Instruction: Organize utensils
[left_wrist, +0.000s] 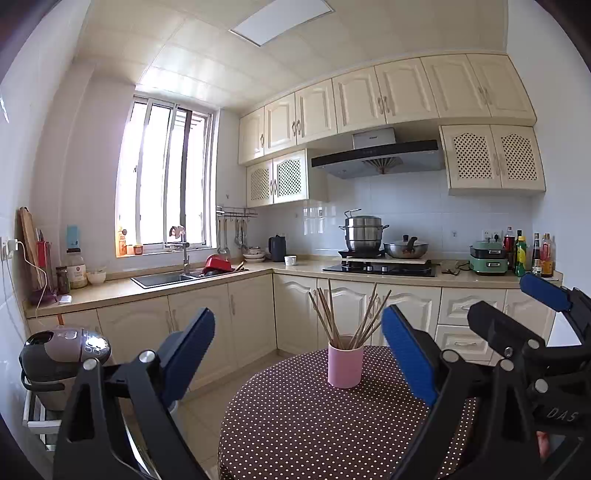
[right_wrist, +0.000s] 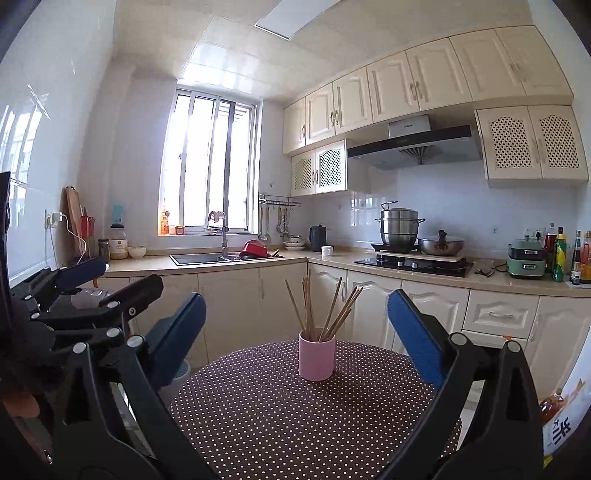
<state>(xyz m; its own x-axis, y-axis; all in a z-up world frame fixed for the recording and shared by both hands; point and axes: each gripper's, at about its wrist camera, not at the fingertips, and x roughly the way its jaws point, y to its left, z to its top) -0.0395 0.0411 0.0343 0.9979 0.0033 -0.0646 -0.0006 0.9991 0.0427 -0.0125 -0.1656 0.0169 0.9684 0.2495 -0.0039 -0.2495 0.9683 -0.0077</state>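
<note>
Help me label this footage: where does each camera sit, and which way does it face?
Left wrist: on the left gripper, facing level across the polka-dot table toward the stove; its open fingers show, right gripper alongside.
Right wrist: on the right gripper, same heading; open fingers show, left gripper alongside.
Shared: pink cup of chopsticks.

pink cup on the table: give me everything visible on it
The pink cup is a plain straight-sided cylinder with a matte finish, possibly ceramic or plastic, with no handle or print showing. It stands upright toward the far side of the round table, resting on the brown white-dotted cloth. A bundle of wooden chopsticks stands in it, fanned out above the rim. Nothing else touches it; both open grippers are apart from it.
</note>
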